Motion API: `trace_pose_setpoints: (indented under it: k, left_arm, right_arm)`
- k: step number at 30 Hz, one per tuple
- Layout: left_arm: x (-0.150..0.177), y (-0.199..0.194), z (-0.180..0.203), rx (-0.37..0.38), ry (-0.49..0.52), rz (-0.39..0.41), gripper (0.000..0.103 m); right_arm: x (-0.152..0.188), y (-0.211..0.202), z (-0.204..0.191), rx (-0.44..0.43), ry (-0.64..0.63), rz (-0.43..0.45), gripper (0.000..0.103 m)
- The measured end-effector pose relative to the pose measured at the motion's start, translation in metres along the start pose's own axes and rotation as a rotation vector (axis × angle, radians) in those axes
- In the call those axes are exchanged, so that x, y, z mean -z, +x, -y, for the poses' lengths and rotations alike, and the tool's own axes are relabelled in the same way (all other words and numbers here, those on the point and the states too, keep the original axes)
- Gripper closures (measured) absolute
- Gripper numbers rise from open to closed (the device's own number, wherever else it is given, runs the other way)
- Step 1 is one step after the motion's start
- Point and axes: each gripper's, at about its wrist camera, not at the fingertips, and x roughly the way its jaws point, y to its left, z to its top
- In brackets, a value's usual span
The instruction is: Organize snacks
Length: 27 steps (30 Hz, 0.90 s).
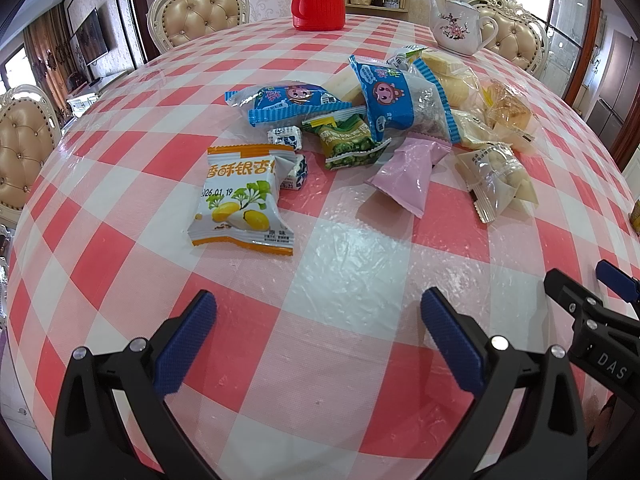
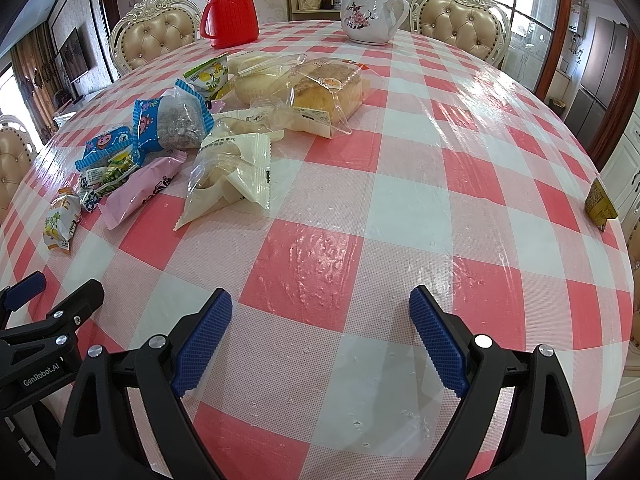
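Snacks are lying in a loose pile mid-table, toward its left side. Ginkgo packet is sitting at the pile's near-left end, cake pack at its far-right. Flask and teapot are standing by the far edge, flask to the left. Small box is sitting alone at the right edge.

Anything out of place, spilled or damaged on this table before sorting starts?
Nothing looks spilled or torn. The snacks lie in a loose heap, packets overlapping at odd angles, with the orange ginkgo packet nearest the left tool. One yellow packet sits alone at the table's far right edge, well apart from the rest. Both tools hang open, empty.
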Motion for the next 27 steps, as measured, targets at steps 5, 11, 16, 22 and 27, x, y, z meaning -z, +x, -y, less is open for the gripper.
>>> trace_pose_setpoints:
  k: [5,11,16,22,27]
  left_arm:
    - [0.0,0.0,0.0,0.0,0.0,0.0,0.001]
    - [0.0,-0.001,-0.001,0.008,0.009,-0.006,0.001]
    - [0.0,0.001,-0.001,0.006,0.009,-0.004,0.001]
    - [0.008,-0.008,0.004,0.053,0.048,0.01,0.001]
    - [0.015,-0.023,0.01,0.077,0.05,0.068,0.001]
  right_arm:
    - [0.004,-0.02,0.028,-0.09,0.019,0.045,0.015]
    - [0.003,-0.055,0.146,0.022,0.208,0.202,0.015]
    - [-0.012,-0.05,0.26,0.119,0.365,0.219,0.015]
    - [-0.043,-0.008,0.302,0.128,0.355,0.101,0.015]
    - [-0.055,0.036,0.297,0.17,0.313,-0.016,0.03]
